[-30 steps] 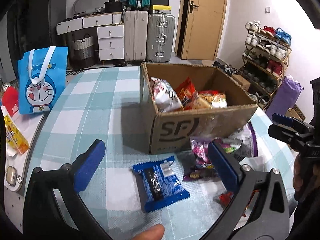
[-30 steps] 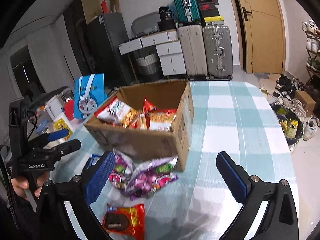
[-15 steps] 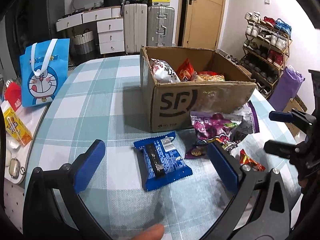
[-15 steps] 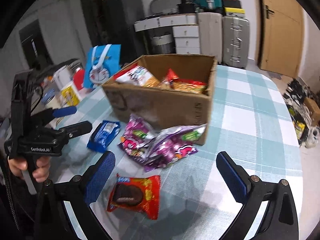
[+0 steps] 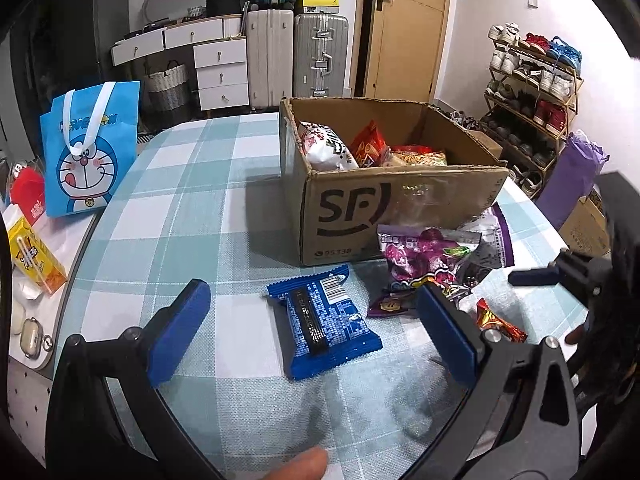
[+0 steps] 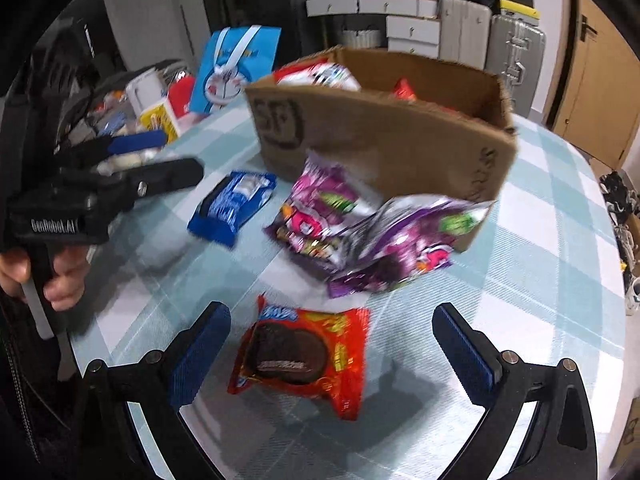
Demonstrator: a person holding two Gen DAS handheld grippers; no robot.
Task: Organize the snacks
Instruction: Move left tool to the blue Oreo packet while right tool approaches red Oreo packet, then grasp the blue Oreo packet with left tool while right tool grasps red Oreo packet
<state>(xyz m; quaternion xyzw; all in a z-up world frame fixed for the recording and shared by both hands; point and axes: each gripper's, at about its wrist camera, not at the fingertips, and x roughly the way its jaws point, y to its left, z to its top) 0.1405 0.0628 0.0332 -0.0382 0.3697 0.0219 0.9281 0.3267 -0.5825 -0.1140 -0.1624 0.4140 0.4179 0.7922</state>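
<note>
1. Cardboard box [image 5: 404,196] stands open on the checked tablecloth [image 5: 192,208]. It holds a white snack bag [image 5: 326,146] at its left end, an orange-red bag [image 5: 370,146] beside that, and a yellow-patterned bag [image 5: 420,157] lying lower to the right.
2. Blue cartoon tote bag [image 5: 86,148] stands upright at the table's far left edge; its contents cannot be seen.
3. Blue snack packet [image 5: 324,320] lies flat on the cloth just in front of the box. The left gripper [image 5: 316,332] frames it with jaws wide apart, touching nothing.
4. Purple snack bags [image 6: 360,232] lie in a loose heap against the box's front corner.
5. Red snack packet [image 6: 304,356] lies flat between the spread jaws of the right gripper [image 6: 332,348], which is empty.
6. Compared with one second earlier, both cameras sit lower and closer to the table. The right view has swung from the purple bags toward the red packet, now centred between its fingers. The box, tote and loose packets have not moved.
</note>
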